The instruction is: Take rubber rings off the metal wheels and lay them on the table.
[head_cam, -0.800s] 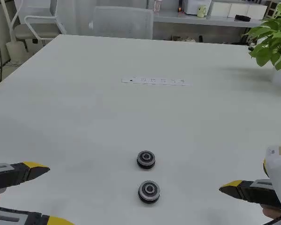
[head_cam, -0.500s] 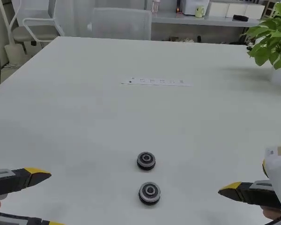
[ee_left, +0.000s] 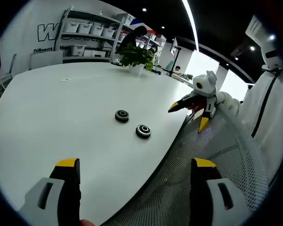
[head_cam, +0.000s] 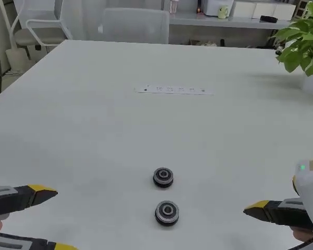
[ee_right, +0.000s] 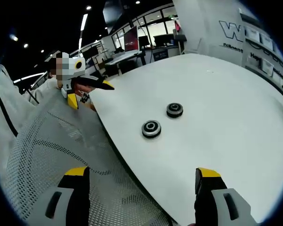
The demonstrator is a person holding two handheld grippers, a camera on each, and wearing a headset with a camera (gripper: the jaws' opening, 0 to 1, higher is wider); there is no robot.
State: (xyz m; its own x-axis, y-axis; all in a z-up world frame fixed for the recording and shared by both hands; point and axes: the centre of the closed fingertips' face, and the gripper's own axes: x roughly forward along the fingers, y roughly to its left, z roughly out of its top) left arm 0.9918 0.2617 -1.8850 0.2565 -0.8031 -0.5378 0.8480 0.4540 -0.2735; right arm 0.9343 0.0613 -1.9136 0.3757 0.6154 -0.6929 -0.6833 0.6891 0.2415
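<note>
Table (head_cam: 146,130) bears near wheel (head_cam: 167,213), far wheel (head_cam: 163,177); left claw (ee_left: 135,163), right claw (ee_right: 142,171) gape, cropped in head view

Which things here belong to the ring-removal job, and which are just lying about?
Job in hand:
nearer metal wheel with black rubber ring
farther metal wheel with black rubber ring
left gripper, open
right gripper, open
white table

Lying about:
white socket strip on the table
green leafy plant
pale chair beyond the table

Two metal wheels, black rubber rings on, flat on white table: far wheel (head_cam: 163,177), near wheel (head_cam: 167,213), close together.
</note>
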